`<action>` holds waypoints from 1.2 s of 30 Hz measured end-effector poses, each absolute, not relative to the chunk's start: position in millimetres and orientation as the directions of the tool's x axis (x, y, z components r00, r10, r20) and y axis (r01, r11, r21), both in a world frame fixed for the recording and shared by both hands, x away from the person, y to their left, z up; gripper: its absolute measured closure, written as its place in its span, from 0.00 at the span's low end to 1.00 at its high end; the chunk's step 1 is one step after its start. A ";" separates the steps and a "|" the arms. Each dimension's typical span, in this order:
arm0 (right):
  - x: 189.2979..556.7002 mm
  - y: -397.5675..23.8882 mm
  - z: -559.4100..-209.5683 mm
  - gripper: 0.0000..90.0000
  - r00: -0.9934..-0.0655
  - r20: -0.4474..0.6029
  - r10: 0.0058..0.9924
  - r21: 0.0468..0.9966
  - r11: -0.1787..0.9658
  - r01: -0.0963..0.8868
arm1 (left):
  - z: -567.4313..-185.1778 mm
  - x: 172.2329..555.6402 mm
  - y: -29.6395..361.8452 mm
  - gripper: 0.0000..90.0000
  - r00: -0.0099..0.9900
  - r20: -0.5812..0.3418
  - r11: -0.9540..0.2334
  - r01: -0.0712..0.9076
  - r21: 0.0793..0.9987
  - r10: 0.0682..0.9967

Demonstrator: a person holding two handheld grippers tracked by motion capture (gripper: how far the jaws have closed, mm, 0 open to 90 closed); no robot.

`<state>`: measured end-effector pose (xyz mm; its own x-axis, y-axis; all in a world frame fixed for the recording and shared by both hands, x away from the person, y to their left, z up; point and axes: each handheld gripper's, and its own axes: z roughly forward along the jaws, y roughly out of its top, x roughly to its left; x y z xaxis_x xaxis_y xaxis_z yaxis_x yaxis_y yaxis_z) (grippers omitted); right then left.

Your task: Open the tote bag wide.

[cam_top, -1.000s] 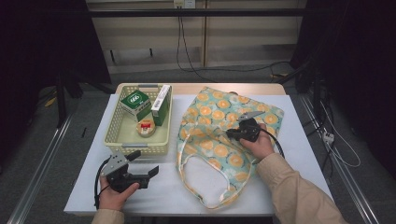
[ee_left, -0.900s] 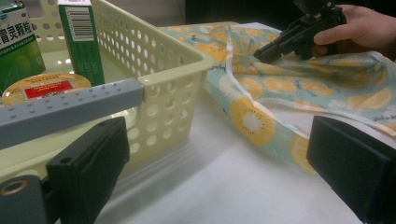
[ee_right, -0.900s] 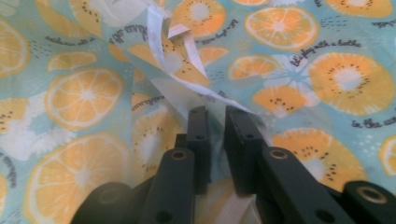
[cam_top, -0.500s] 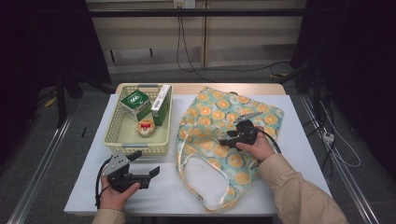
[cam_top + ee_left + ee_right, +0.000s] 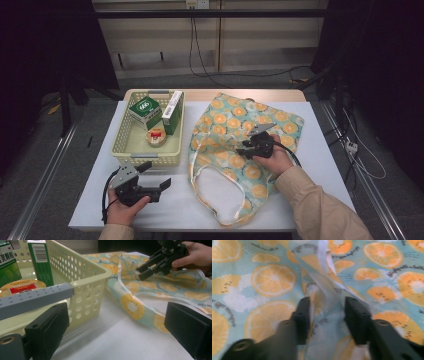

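The bag (image 5: 240, 150) is spread flat over the right half of the table (image 5: 325, 165), beside the basket (image 5: 131, 150) near the left edge. A raised fold of its cloth (image 5: 324, 290) stands between the jaws of the right gripper (image 5: 325, 315), which have just been closing – the pads are not yet pressed on it. A sound pinch is best made low on the fold, with both layers caught. The left gripper (image 5: 117, 327) is held wide open and empty by the front edge – ready for the bag's rim.
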<state>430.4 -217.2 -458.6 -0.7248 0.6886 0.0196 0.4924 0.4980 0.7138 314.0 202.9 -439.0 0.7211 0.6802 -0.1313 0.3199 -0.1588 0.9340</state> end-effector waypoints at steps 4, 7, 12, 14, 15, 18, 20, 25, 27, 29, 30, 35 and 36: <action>432.6 -219.8 -458.4 0.79 -0.727 -0.001 0.687 0.715 0.509 0.480 | -438.7 313.9 203.9 0.06 0.720 -0.131 -0.156 0.318 0.935 0.681; 433.9 -219.2 -457.1 0.92 -0.723 -0.017 0.691 0.708 0.519 0.479 | -438.8 314.2 203.7 0.06 0.719 -0.130 -0.158 0.319 0.934 0.683; 436.3 -221.6 -456.1 0.97 -0.708 0.006 0.706 0.704 0.500 0.504 | -437.8 314.0 203.8 0.06 0.718 -0.132 -0.154 0.318 0.936 0.683; 435.6 -221.3 -453.1 0.98 -0.708 0.006 0.706 0.702 0.502 0.506 | -437.7 314.2 204.4 0.06 0.717 -0.133 -0.153 0.320 0.935 0.684; 435.1 -221.0 -450.6 0.98 -0.710 0.006 0.704 0.700 0.504 0.506 | -437.6 314.3 204.5 0.06 0.716 -0.133 -0.153 0.320 0.935 0.686; 434.6 -222.7 -440.6 0.98 -0.710 0.022 0.704 0.708 0.491 0.508 | -436.7 314.8 204.1 0.06 0.718 -0.133 -0.150 0.317 0.936 0.683; 435.7 -226.0 -433.0 0.98 -0.707 0.033 0.706 0.722 0.473 0.505 | -434.7 314.8 203.0 0.06 0.717 -0.128 -0.150 0.311 0.938 0.686; 440.6 -234.0 -415.2 0.98 -0.689 0.080 0.720 0.755 0.408 0.513 | -428.4 314.9 201.5 0.06 0.716 -0.140 -0.124 0.303 0.945 0.684; 442.3 -234.6 -408.0 0.98 -0.685 0.078 0.724 0.761 0.401 0.510 | -426.9 314.6 200.8 0.06 0.718 -0.140 -0.124 0.303 0.945 0.682; 443.9 -234.8 -401.3 0.98 -0.685 0.074 0.725 0.766 0.398 0.504 | -425.2 314.2 199.9 0.06 0.719 -0.143 -0.126 0.306 0.944 0.680; 444.7 -234.9 -398.3 0.98 -0.686 0.073 0.724 0.769 0.397 0.501 | -424.2 314.1 199.5 0.06 0.720 -0.144 -0.124 0.306 0.944 0.679; 447.1 -235.2 -386.2 0.98 -0.690 0.067 0.721 0.775 0.398 0.491 | -415.5 314.0 197.9 0.06 0.724 -0.145 -0.126 0.306 0.944 0.675; 447.3 -235.5 -384.0 0.98 -0.689 0.068 0.721 0.778 0.395 0.489 | -413.6 314.4 197.6 0.06 0.725 -0.146 -0.123 0.305 0.944 0.673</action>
<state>447.3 -235.5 -384.0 -0.6893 0.7213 0.0677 0.4895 0.3948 0.7775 314.4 197.6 -413.6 0.7246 0.6735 -0.1461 0.3052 -0.1235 0.9443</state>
